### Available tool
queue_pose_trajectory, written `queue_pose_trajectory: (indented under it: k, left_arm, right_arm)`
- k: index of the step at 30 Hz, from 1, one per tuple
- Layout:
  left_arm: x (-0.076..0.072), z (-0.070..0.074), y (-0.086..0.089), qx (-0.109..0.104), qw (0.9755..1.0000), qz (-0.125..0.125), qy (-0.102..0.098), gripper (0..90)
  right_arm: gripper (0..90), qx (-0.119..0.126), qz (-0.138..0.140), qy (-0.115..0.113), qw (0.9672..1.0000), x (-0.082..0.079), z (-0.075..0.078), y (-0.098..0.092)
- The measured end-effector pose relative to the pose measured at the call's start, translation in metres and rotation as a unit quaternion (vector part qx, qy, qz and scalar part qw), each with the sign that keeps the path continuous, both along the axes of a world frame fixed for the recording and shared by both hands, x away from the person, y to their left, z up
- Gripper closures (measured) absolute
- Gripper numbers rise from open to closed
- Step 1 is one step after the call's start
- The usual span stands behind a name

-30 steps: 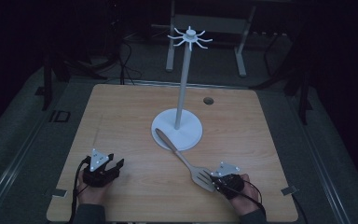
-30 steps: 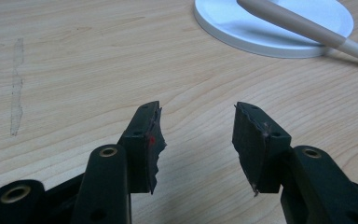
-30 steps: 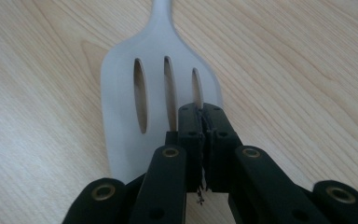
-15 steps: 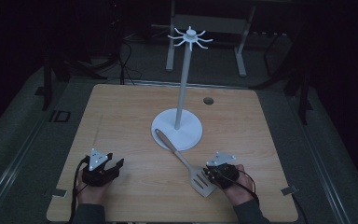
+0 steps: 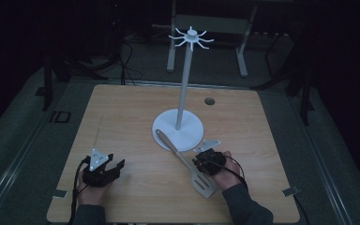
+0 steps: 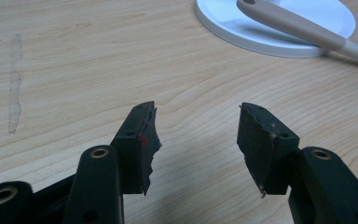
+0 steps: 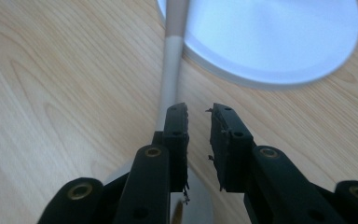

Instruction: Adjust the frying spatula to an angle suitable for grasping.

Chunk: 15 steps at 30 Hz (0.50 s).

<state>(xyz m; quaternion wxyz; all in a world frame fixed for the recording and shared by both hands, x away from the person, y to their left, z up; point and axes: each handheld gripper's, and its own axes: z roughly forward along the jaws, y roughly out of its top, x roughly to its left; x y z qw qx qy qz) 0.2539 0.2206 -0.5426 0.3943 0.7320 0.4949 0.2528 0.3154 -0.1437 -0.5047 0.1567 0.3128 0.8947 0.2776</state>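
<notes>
Spatula [image 5: 187, 161] slotted, beige handle on white stand base [image 5: 190, 137], right gripper [image 7: 199, 116] jaws narrowly apart just opening, left gripper [image 6: 196, 123] jaws wide.

The high view is looking forward and down from above the table's [image 5: 122, 108] near edge. Each gripper view is skimming low, close to the wood: both are sharing the white stand base [image 6: 279, 23] beyond their jaws and the spatula handle [image 7: 170, 70].

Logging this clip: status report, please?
Left gripper open, nothing between its fingers. Right gripper above spatula handle, fingers just been opening, gap narrow and empty. Spatula flat on table, handle end on stand base.
</notes>
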Motion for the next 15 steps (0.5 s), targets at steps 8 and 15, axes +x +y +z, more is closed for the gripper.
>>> queue_pose_trajectory:
  k: [8,15]
  left_arm:
    - [0.000,0.000,0.000,0.001,1.0000,0.000,0.001,46.8]
    - [0.000,0.000,0.001,0.003,1.0000,0.000,0.002,46.7]
  right_arm:
    - [73.9,-0.007,0.013,0.019,0.9997,0.014,-0.009,0.026]
    - [69.5,-0.011,0.010,0.043,0.9989,0.029,-0.019,0.045]
